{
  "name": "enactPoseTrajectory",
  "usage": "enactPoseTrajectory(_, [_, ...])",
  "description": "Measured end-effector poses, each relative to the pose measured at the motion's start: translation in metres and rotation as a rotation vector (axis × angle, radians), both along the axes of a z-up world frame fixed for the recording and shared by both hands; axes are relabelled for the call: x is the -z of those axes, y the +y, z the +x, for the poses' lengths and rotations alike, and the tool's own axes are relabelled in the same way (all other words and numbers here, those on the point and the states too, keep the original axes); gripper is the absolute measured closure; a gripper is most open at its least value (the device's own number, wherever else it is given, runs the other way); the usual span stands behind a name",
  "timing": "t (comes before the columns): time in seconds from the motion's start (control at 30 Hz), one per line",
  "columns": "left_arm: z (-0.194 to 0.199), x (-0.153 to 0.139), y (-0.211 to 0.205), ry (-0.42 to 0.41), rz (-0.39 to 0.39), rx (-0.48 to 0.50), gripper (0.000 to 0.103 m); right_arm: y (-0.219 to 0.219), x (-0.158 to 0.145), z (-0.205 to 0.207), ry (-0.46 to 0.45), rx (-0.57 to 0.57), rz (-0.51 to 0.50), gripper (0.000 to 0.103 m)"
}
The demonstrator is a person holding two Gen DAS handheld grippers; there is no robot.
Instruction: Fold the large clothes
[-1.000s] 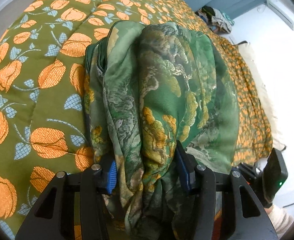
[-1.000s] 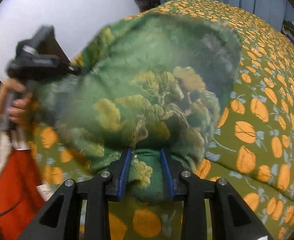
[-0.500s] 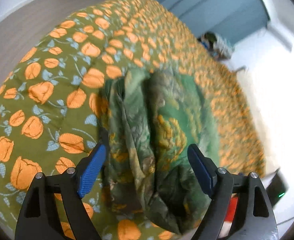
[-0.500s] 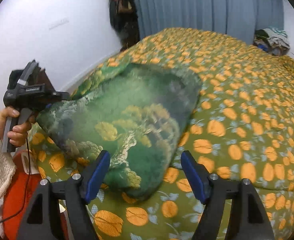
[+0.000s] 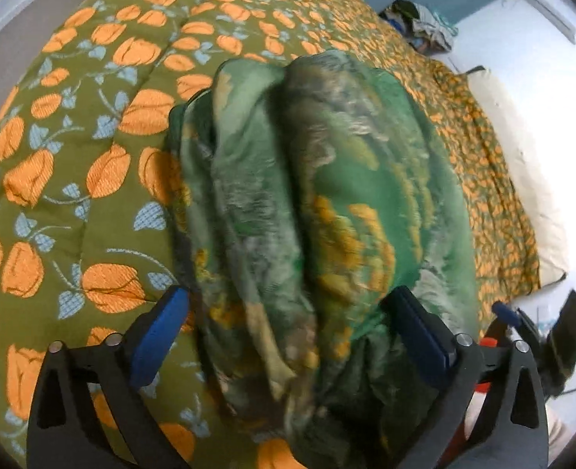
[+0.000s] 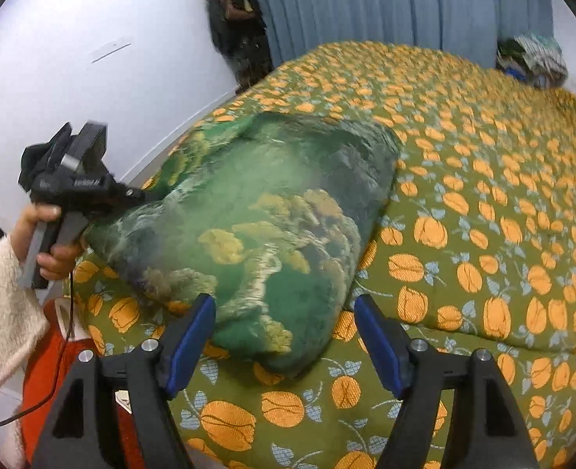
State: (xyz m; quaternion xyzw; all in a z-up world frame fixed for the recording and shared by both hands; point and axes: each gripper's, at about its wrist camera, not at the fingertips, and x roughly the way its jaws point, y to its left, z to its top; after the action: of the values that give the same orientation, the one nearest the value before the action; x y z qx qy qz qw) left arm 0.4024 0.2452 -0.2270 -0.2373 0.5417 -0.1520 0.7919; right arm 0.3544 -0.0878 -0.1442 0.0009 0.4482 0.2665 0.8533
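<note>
A green garment with a yellow and grey print (image 5: 327, 203) lies folded in a thick bundle on the bed's corner; it also shows in the right wrist view (image 6: 256, 226). My left gripper (image 5: 288, 332) is open, its blue pads on either side of the bundle's near end. My right gripper (image 6: 284, 336) is open, just short of the bundle's near edge. The left gripper also appears in the right wrist view (image 6: 72, 183), held by a hand at the bundle's left end. The right gripper's body shows at the left wrist view's lower right (image 5: 553, 336).
The bed is covered by an olive quilt with orange flowers (image 6: 483, 215). A white wall (image 6: 72, 58) and blue curtain (image 6: 405, 4) stand behind. A clothes pile (image 6: 530, 58) lies at the far corner. A dark bag (image 6: 237, 19) hangs by the curtain.
Both grippers were shut on the garment one second ago and have opened, letting it drop onto the bed. The right gripper has pulled back; the left has closed in again around the bundle.
</note>
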Motion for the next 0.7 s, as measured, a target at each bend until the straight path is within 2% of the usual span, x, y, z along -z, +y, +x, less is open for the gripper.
enactPoseTrajectory(0.07, [0.0, 0.009, -0.002, 0.004, -0.003, 0.006, 0.0, -0.01, 0.012, 0.016, 0.054, 0.02, 0.039, 0.028])
enactPoseTrajectory(0.13, [0.003, 0.02, -0.002, 0.029, -0.059, -0.008, 0.0, -0.02, 0.029, 0.035, 0.145, 0.041, 0.109, 0.028])
enactPoseTrajectory(0.2, [0.005, 0.024, 0.001, 0.045, -0.104, -0.009, 0.0, -0.026, 0.051, 0.055, 0.263, 0.049, 0.205, 0.028])
enactPoseTrajectory(0.23, [0.007, 0.027, 0.002, 0.049, -0.118, -0.006, 0.0, -0.028, 0.058, 0.062, 0.29, 0.042, 0.262, 0.028])
enactPoseTrajectory(0.3, [0.012, 0.034, 0.003, 0.065, -0.165, 0.005, 0.0, -0.028, 0.071, 0.073, 0.318, 0.017, 0.365, 0.028])
enactPoseTrajectory(0.37, [0.018, 0.041, 0.005, 0.083, -0.203, 0.013, 0.0, -0.025, 0.082, 0.084, 0.336, 0.008, 0.419, 0.025])
enactPoseTrajectory(0.47, [0.022, 0.05, 0.008, 0.094, -0.237, 0.032, 0.0, -0.022, 0.097, 0.1, 0.358, -0.004, 0.47, 0.015])
enactPoseTrajectory(0.53, [0.026, 0.054, 0.007, 0.094, -0.254, 0.044, 0.0, -0.019, 0.113, 0.112, 0.411, -0.022, 0.518, 0.006])
enactPoseTrajectory(0.6, [0.029, 0.059, 0.008, 0.089, -0.265, 0.048, 0.0, -0.017, 0.125, 0.118, 0.438, -0.036, 0.55, 0.002])
enactPoseTrajectory(0.67, [0.031, 0.061, 0.006, 0.093, -0.261, 0.036, 0.0, -0.013, 0.126, 0.12, 0.42, -0.046, 0.539, 0.002])
enactPoseTrajectory(0.7, [0.03, 0.06, 0.004, 0.094, -0.247, 0.029, 0.001, -0.01, 0.122, 0.119, 0.401, -0.056, 0.521, 0.011])
